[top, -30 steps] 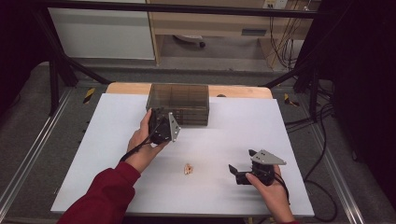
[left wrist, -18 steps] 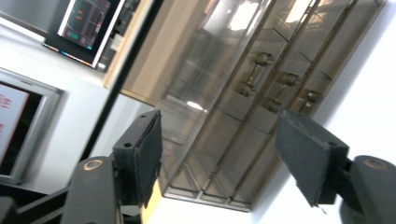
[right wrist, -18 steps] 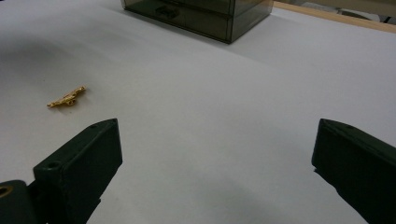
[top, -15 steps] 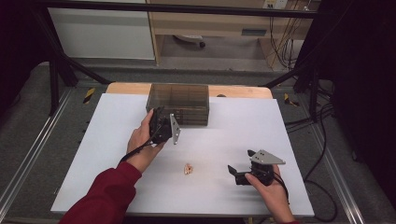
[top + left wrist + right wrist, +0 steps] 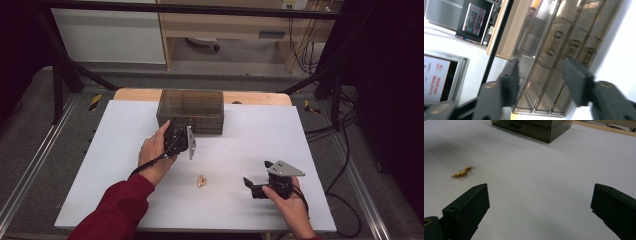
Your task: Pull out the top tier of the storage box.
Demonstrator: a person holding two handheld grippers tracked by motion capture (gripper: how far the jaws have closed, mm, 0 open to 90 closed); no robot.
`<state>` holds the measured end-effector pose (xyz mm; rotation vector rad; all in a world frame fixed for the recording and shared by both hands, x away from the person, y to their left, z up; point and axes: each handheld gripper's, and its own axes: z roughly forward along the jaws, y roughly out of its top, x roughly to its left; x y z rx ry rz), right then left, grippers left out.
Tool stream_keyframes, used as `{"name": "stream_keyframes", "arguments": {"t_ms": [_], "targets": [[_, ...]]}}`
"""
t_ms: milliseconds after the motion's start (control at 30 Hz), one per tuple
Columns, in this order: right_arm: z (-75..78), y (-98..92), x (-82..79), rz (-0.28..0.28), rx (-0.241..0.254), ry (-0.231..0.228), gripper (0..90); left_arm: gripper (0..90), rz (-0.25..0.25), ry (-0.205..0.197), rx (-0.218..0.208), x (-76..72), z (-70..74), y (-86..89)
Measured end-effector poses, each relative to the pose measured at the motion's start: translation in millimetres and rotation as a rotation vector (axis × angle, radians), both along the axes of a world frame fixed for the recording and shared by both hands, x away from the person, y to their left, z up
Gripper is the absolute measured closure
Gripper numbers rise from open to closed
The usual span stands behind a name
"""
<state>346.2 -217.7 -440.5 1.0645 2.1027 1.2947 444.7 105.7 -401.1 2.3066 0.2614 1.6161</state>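
Note:
A smoky clear drawer cabinet (image 5: 191, 111) stands at the back middle of the white table (image 5: 100, 165). My left gripper (image 5: 176, 134) lies on its side right in front of the cabinet's left part. In the left gripper view its jaws (image 5: 541, 80) point at the drawer fronts (image 5: 564, 40) and their handles. They have just been closing, stand half apart, and nothing is between them. A small gold piece (image 5: 201, 181) lies on the table in front. My right gripper (image 5: 252, 186) rests near the front right, open wide (image 5: 539, 202), with the gold piece (image 5: 461, 171) off to its left.
A wooden strip (image 5: 135, 94) runs along the table's far edge behind the cabinet. Metal rails (image 5: 30, 165) flank the table on both sides, and cables (image 5: 345, 165) hang at the right. In the left gripper view a monitor (image 5: 475, 21) stands beyond the table.
The left hand has shifted slightly in front of the cabinet, its grey plate dropping a little. The right gripper and the gold piece have stayed put.

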Motion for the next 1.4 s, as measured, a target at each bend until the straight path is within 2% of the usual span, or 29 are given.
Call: {"name": "stream_keyframes", "arguments": {"t_ms": [167,500,767,1233,1400], "targets": [[0.2,0.3,0.0,0.003,0.001,0.003,2.5,54.1,-0.003,-0.002,0.034,1.0,-3.7,-0.5],[0.3,0.1,-0.2,0.006,0.003,0.006,2.9,59.7,-0.007,-0.039,0.088,5.8,-12.1,-4.3],[-0.5,0.0,0.7,0.007,-0.004,0.013,3.2,61.2,-0.025,-0.04,0.091,5.8,-15.2,-8.5],[0.4,0.0,-0.2,0.006,-0.001,0.01,3.3,63.8,-0.005,-0.042,0.111,7.9,-15.7,-5.9],[0.0,-0.1,0.1,0.007,-0.002,0.011,3.3,64.4,-0.016,-0.048,0.119,8.9,-18.7,-6.6]]}}
